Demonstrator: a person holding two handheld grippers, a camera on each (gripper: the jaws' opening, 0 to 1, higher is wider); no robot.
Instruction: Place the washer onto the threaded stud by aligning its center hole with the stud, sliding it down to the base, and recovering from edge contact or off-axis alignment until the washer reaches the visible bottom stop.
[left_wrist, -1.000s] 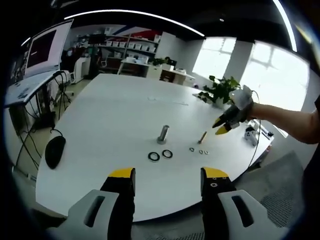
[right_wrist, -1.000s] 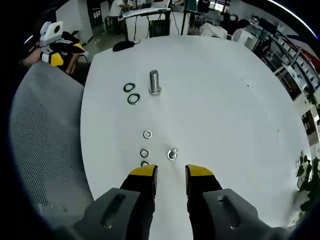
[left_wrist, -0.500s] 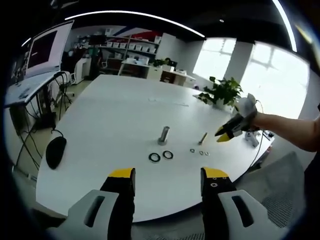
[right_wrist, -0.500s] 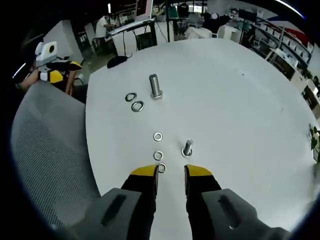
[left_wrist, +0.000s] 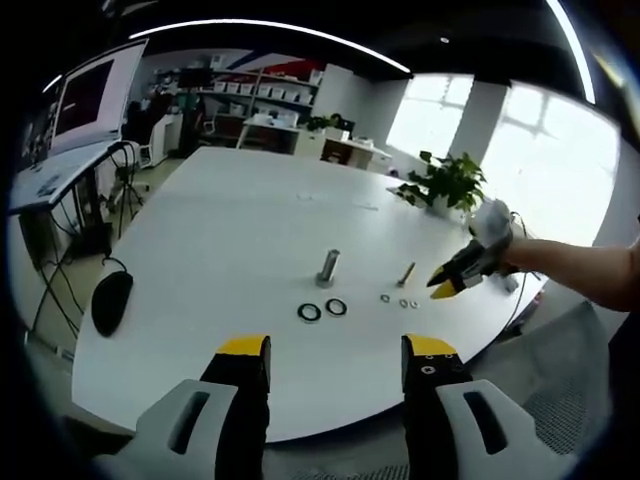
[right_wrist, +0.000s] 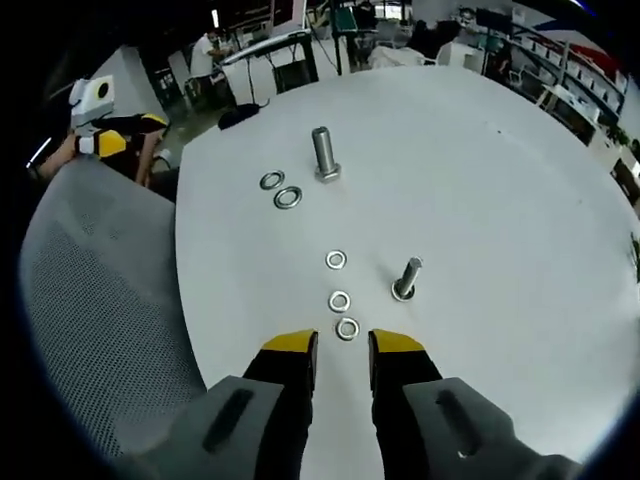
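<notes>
A large threaded stud (left_wrist: 327, 268) (right_wrist: 324, 155) stands upright on the white table (left_wrist: 230, 230), with two large washers (left_wrist: 309, 313) (right_wrist: 288, 197) lying flat beside it. A smaller stud (left_wrist: 406, 274) (right_wrist: 407, 279) stands further over, tilted in the view, next to three small washers (right_wrist: 340, 300) in a row. My right gripper (right_wrist: 343, 345) (left_wrist: 452, 283) hovers low with its jaws a narrow gap apart and nothing between them; the nearest small washer (right_wrist: 347, 328) lies just ahead of its tips. My left gripper (left_wrist: 337, 350) (right_wrist: 110, 140) is held wide open off the table's edge.
A black mouse (left_wrist: 110, 300) lies near the table's left edge. A potted plant (left_wrist: 440, 180) stands at the far side. A grey mesh chair (right_wrist: 90, 300) sits beside the table under my right gripper. A monitor (left_wrist: 85, 95) and shelves stand further back.
My right gripper has dropped lower and come in over the row of small washers, so the nearest one now lies right in front of its tips. The left gripper has not moved.
</notes>
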